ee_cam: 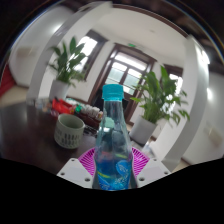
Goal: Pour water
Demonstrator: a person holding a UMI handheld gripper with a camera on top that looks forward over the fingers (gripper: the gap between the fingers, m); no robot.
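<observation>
A clear plastic water bottle [112, 140] with a light blue cap and a blue label stands upright between my fingers. My gripper [112, 170] is shut on the bottle, its pink pads [90, 159] pressing against both sides of the label. The bottle is held above a dark table [30, 125]. A pale green mug [68, 129] with a patterned side stands on that table, beyond the fingers and to the left of the bottle. The bottle's lower end is hidden below the fingers.
A white pot with a leafy plant [150, 105] stands to the right beyond the bottle. Another potted plant [68, 62] stands behind the mug at the left. Red items [55, 106] lie on the table behind the mug. Windows line the far wall.
</observation>
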